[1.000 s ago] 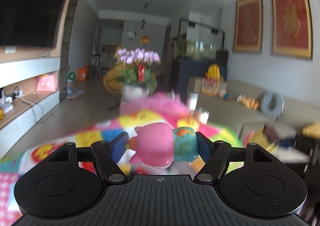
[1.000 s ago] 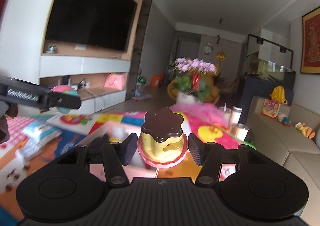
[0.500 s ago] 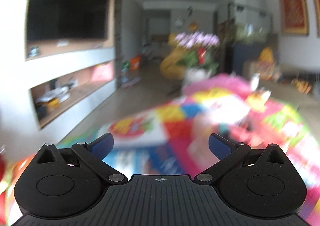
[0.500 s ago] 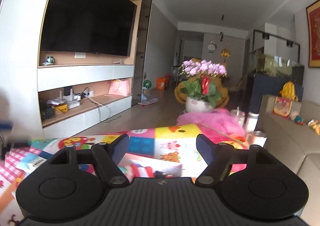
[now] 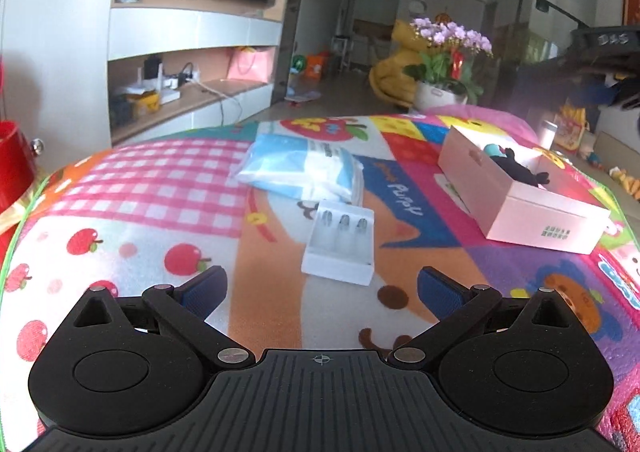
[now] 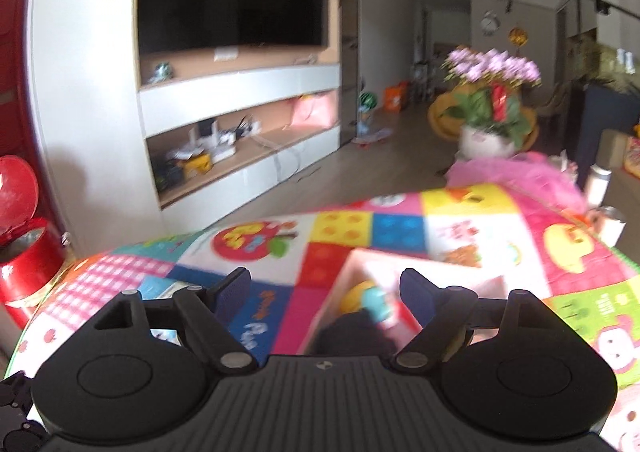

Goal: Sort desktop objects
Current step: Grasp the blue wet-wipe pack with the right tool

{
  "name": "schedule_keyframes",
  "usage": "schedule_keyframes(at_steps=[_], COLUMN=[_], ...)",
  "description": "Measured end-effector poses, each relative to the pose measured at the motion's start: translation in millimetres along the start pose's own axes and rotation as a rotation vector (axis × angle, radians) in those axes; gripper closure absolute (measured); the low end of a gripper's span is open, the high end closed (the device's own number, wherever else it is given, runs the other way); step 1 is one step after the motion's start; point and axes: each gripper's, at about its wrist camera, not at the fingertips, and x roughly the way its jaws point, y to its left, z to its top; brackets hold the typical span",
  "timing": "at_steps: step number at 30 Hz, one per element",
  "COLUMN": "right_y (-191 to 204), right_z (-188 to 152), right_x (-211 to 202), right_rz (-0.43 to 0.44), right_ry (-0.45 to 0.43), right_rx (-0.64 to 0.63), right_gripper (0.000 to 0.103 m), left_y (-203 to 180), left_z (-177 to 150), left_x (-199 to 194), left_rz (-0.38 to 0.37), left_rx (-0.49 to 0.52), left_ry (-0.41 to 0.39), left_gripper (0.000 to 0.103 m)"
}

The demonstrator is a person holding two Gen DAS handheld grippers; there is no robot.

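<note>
My left gripper (image 5: 320,288) is open and empty, low over the colourful play mat (image 5: 120,228). A white battery charger (image 5: 340,248) lies just ahead of it, with a blue-and-white packet (image 5: 300,172) behind. A pink open box (image 5: 520,196) at the right holds a dark toy (image 5: 520,170) and a teal one. My right gripper (image 6: 324,292) is open and empty above the near end of that pink box (image 6: 360,264), where a yellow-and-teal toy (image 6: 368,302) and a dark toy (image 6: 352,336) lie. The right gripper also shows at the left wrist view's upper right (image 5: 604,56).
A red bin (image 6: 24,244) stands at the mat's left edge. A TV wall unit (image 6: 240,124) is behind. A potted orchid (image 6: 490,108) and metal cups (image 6: 608,224) stand beyond the far right end of the mat.
Both grippers opened and let go of their toys: the left held a pink pig figure, the right a yellow-and-brown toy. The left swung left and down toward the charger.
</note>
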Motion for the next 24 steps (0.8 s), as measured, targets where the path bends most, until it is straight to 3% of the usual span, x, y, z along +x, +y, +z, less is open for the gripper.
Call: schedule_keyframes(at_steps=[10,15,17,21,24], right_y=[89.5,137.6,150.0,166.8,175.2], right_z=[-12.3,-3.5,2.0,2.8,-6.8], right_x=[110.0,151.2,165.9,193.9,208.7], right_rz=[0.226,0.187,0.22,0.289,0.289], right_ry=[0.288,0.214,0.207,0.275,0.355], right_rx=[0.047,-0.079,-0.12,-0.177,-0.243], right_gripper=[0.014,0.008,0.008,0.009,0.02], left_y=[-1.6,7.0,8.4,7.3,5.5], left_z=[-0.3,0.4,1.0,0.6,0.3], left_x=[-8.6,-8.4,-6.1,-4.1,-3.7], left_rz=[0.042,0.028,0.031,0.015,-0.015], left_rx=[-0.021,-0.073,-0.083,-0.075,-0.057], left_ry=[-0.069,-0.064,-0.049,-0.032,-0.016], left_gripper=[0.0,0.0,0.0,0.0,0.0])
